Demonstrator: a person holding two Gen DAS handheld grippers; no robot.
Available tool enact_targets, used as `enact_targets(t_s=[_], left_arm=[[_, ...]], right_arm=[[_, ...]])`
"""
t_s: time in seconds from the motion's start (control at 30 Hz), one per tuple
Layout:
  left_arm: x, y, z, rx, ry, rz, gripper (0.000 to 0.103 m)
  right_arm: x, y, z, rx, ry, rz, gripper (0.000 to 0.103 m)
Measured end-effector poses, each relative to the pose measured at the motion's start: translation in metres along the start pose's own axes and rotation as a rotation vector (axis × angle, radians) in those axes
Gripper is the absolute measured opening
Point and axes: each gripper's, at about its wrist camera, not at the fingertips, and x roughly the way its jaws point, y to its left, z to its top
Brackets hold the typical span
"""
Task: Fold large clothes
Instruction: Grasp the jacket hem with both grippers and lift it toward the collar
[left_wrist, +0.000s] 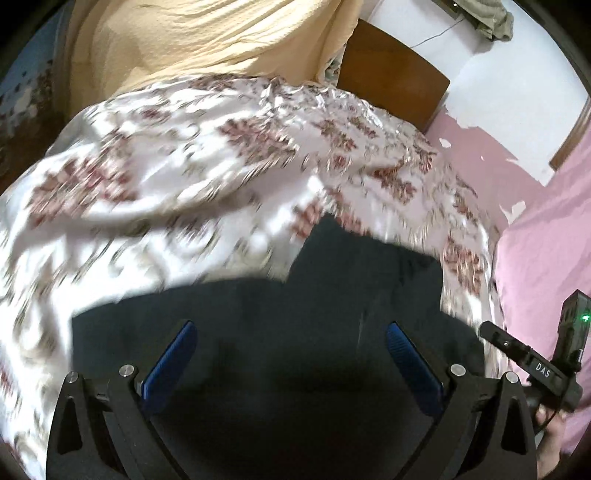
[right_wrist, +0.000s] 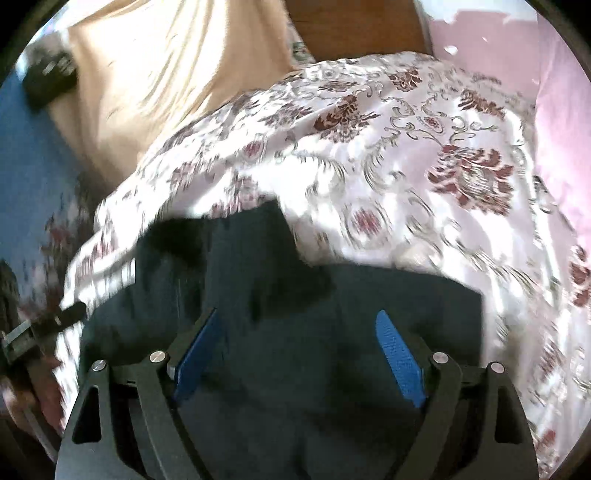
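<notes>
a dark garment (left_wrist: 295, 350) lies on a floral bedspread (left_wrist: 184, 177), close beneath both grippers. the left gripper (left_wrist: 291, 349) and right gripper (right_wrist: 301, 345) have their blue fingers (right_wrist: 400, 360) spread wide, holding nothing. judging by this, each should pinch one edge cleanly, taking only the garment and not the spread below, then lift evenly.

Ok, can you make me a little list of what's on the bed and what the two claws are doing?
garment: dark clothing lying on the bed, below both claws
bed cover: shiny floral bedspread
also on bed: cream cloth at the far side
wall: pink wall, paint flaking
left claw: left claw open, above the dark clothing, holding nothing
right claw: right claw open, above the dark clothing, holding nothing
image: blurred in both views
</notes>
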Motion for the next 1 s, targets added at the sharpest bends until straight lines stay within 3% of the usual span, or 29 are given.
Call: enact_targets(t_s=[0.1, 0.27, 0.33, 0.4, 0.43, 0.47, 0.5, 0.63, 0.83, 1.0], left_arm=[[0.022, -0.011, 0.024, -0.009, -0.015, 0.012, 0.103], [0.051, -0.019, 0.041, -0.003, -0.011, 0.080, 0.102], [0.059, -0.021, 0.044, -0.002, -0.013, 0.090, 0.101], [0.064, -0.023, 0.042, 0.008, -0.019, 0.084, 0.077], [0.067, -0.025, 0.041, 0.016, -0.005, 0.063, 0.046], [0.069, -0.025, 0.041, 0.025, 0.014, 0.031, 0.017], [0.069, -0.026, 0.040, 0.028, 0.023, 0.017, 0.013], [0.043, -0.027, 0.028, 0.063, -0.050, 0.005, 0.008], [-0.032, -0.027, 0.005, 0.104, -0.161, -0.053, 0.007], [-0.087, -0.031, -0.026, 0.171, -0.197, -0.079, 0.006]], right_arm=[[0.029, 0.012, 0.025, 0.051, 0.004, 0.020, 0.082], [0.066, 0.030, 0.038, 0.061, 0.012, -0.010, 0.080], [0.078, 0.034, 0.042, 0.065, 0.012, -0.006, 0.071], [0.088, 0.040, 0.043, 0.064, 0.024, 0.004, 0.057], [0.089, 0.042, 0.042, 0.056, 0.029, -0.001, 0.040], [0.089, 0.043, 0.040, 0.047, 0.027, -0.015, 0.032], [0.087, 0.042, 0.038, 0.046, 0.018, -0.023, 0.028], [0.062, 0.035, 0.028, 0.027, -0.033, 0.018, 0.017], [-0.008, 0.025, 0.007, -0.030, -0.152, 0.087, 0.013], [-0.066, 0.023, -0.026, -0.121, -0.230, 0.091, 0.012]])
